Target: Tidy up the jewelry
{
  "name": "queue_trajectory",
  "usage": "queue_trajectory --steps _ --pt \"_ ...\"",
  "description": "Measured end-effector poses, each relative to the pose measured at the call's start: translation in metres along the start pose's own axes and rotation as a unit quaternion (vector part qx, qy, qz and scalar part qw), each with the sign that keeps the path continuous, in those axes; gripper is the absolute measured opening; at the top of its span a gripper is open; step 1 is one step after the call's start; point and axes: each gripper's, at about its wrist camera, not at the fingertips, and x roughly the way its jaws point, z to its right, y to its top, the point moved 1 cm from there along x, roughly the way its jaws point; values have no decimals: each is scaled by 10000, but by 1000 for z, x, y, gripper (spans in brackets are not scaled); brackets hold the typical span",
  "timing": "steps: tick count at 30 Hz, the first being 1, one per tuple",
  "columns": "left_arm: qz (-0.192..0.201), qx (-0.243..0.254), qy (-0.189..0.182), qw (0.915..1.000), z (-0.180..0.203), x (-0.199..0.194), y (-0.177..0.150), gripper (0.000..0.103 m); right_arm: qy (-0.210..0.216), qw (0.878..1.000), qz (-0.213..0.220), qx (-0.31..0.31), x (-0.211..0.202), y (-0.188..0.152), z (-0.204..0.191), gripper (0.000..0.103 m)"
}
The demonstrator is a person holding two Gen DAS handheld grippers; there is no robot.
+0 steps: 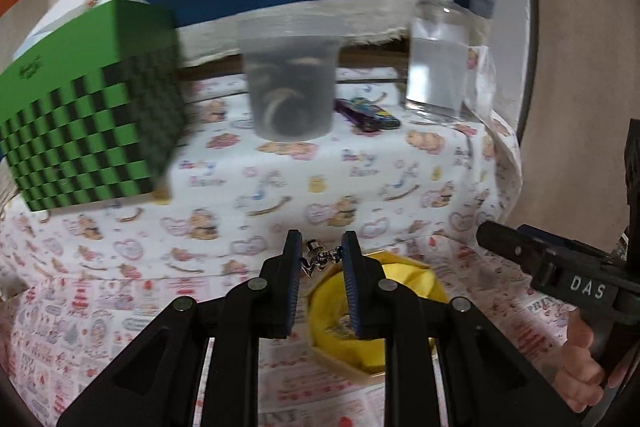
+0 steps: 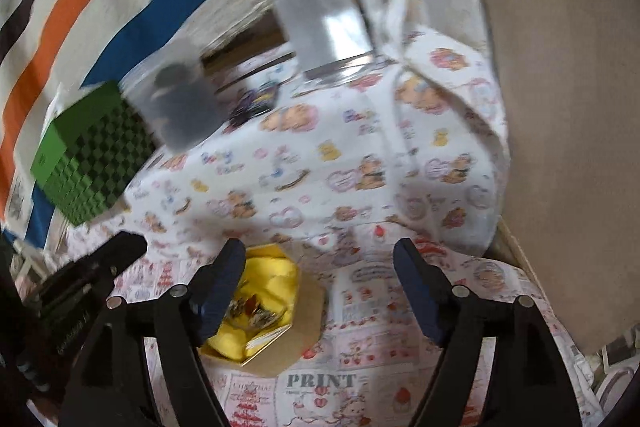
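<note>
My left gripper (image 1: 320, 247) is shut on a small silver jewelry piece (image 1: 318, 259), held just above the yellow-lined jewelry box (image 1: 404, 279). The same box (image 2: 276, 279) shows in the right wrist view, with several pieces of jewelry (image 2: 250, 309) lying in its yellow lining. My right gripper (image 2: 320, 267) is open and empty, low over the table with the box by its left finger. The right gripper (image 1: 532, 259) also shows at the right of the left wrist view, and the left gripper (image 2: 96, 267) at the left of the right wrist view.
A green checkered box (image 1: 92, 115) stands at the back left. A frosted plastic cup (image 1: 290, 79) with dark items stands mid-back. A clear spray bottle (image 1: 438, 43) stands back right, a purple packet (image 1: 366, 113) beside it. A printed cloth (image 1: 280, 187) covers the table.
</note>
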Motion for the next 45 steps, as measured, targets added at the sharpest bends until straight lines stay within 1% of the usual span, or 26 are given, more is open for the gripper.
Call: queue_trajectory --steps 2,3,4,5,6,7,8,10,13,16,18,20,22,23,25,27,28,30,32,34,37,40,41,43,45 --pt "-50 -2 -93 9999 4 6 1 19 -22 9998 79 157 -4 3 7 78" --pt "-73 -21 -104 9999 5 9 2 23 -43 9997 104 200 -5 5 10 78" --pt "-114 -29 -112 9999 5 13 2 30 -78 9996 159 226 -9 7 12 78" --pt "-150 -25 -138 9998 6 16 2 56 -72 9995 205 220 -11 8 12 79" --pt "-112 -23 -107 9999 6 16 1 79 -62 9995 244 197 -14 9 12 80" --pt "-19 -25 -21 10000 5 14 1 83 -67 9995 276 171 -17 9 11 80" --pt "85 4 65 9999 3 9 0 83 -83 9994 308 147 -19 9 10 80" --pt "140 38 85 9999 -2 2 -1 83 -109 9991 402 48 -24 9 4 81" --pt "280 -85 133 9995 -18 -15 -3 85 -135 9983 545 -124 -32 6 -6 84" --pt "483 -85 317 9983 -31 -39 -7 93 -208 9970 688 -286 -39 2 -16 85" --pt "697 -23 429 9966 -38 -55 -12 102 -243 9958 779 -402 -42 -1 -24 87" --pt "891 30 567 9944 -47 -68 -17 103 -262 9942 894 -537 -46 -6 -31 89" --pt "924 -34 778 9927 -57 -76 -22 103 -286 9920 992 -728 -48 -10 -41 89" --pt "930 -74 799 9924 -63 -80 -25 103 -293 9912 1041 -761 -48 -11 -45 90" --pt "953 -168 800 9921 -75 -88 -30 103 -266 9903 1109 -789 -49 -15 -54 92" --pt "1001 -315 810 9912 -88 -96 -38 103 -228 9896 1128 -867 -48 -21 -61 103" --pt "1046 -368 843 9903 -93 -98 -42 103 -258 9886 1189 -883 -48 -26 -64 103" --pt "1105 -443 960 9882 -102 -100 -49 103 -479 9854 1314 -965 -47 -36 -70 103" --pt "1065 -503 1004 9880 -108 -97 -56 103 -562 9798 1432 -1276 -46 -47 -76 103" --pt "1044 -532 1053 9875 -112 -93 -63 103 -487 9770 1497 -1441 -46 -54 -79 103" --pt "1057 -543 1117 9866 -116 -89 -71 103 -422 9761 1598 -1412 -47 -62 -78 103" --pt "1113 -482 1167 9857 -117 -86 -76 103 -300 9765 1529 -1490 -41 -68 -79 103" --pt "1115 -473 1215 9852 -117 -85 -78 103 -319 9746 1530 -1602 -39 -71 -81 103" --pt "1022 -504 1188 9864 -119 -83 -81 103 -296 9711 1602 -1745 -39 -78 -85 103" --pt "1062 -499 1192 9859 -119 -84 -83 103 -251 9682 1656 -1859 -38 -84 -90 103"
